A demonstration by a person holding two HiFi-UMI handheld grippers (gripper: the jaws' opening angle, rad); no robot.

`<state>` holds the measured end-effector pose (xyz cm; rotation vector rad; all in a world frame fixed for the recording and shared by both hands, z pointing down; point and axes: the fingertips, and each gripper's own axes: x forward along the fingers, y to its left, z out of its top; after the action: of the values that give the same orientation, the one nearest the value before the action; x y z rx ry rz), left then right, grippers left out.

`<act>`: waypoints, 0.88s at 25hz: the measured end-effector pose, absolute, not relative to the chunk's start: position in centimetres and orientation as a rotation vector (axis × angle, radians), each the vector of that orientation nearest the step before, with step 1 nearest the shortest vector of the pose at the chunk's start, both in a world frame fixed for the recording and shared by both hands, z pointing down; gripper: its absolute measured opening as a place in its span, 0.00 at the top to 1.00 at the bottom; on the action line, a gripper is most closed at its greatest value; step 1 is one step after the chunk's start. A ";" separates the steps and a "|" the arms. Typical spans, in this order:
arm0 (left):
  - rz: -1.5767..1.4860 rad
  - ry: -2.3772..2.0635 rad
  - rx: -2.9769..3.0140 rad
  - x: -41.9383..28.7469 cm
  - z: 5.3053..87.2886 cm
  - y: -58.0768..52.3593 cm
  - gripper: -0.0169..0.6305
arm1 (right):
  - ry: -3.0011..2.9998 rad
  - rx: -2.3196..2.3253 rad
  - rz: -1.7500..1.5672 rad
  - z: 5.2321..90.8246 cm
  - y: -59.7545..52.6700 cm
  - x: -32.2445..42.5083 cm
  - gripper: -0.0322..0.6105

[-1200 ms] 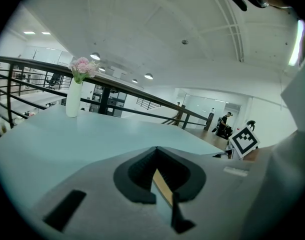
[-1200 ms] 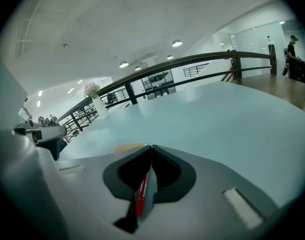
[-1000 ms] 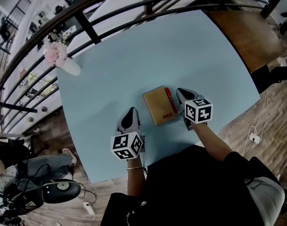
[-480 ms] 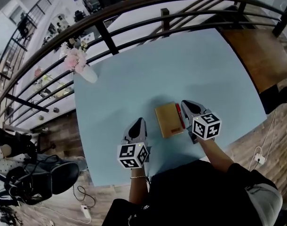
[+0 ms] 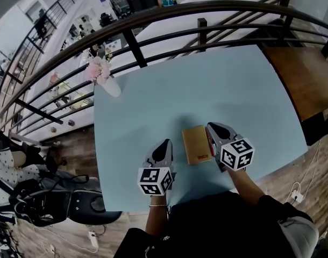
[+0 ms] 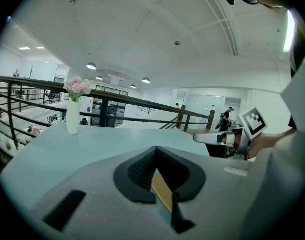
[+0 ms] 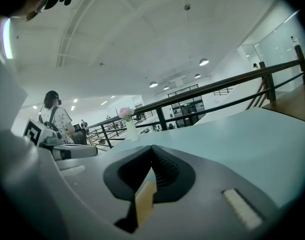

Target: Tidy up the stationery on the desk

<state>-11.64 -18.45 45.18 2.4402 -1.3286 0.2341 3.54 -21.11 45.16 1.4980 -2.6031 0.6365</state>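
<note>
Blue desk (image 5: 153,106): red pen (image 5: 209,143) half hidden behind right tongs (image 5: 213,129).

Smooth matt table (image 5: 207,85); brown paper-covered notebook (image 5: 196,145).

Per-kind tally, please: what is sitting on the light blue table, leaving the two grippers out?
tan rectangular notebook: 1
red pen, mostly hidden beside the notebook: 1
white vase of pink flowers: 1
Total: 3
</note>
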 end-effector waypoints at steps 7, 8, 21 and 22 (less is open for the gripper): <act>0.234 -1.349 2.427 -11.7 45.6 -18.5 0.98 | -2.607 1.473 0.648 45.8 -21.2 3.5 0.93; 0.233 -1.351 2.425 -11.8 45.8 -18.6 0.98 | -2.605 1.466 0.647 46.1 -21.3 3.5 0.93; 0.231 -1.363 2.409 -12.3 46.3 -18.9 0.98 | -2.600 1.433 0.649 46.6 -21.4 2.8 0.93; 0.231 -1.362 2.409 -12.4 46.3 -18.9 0.98 | -2.599 1.434 0.649 46.6 -21.5 2.8 0.94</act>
<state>-12.39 -18.90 46.25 2.4092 -1.3621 0.2305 2.76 -21.46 46.61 1.4336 -2.5995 0.6494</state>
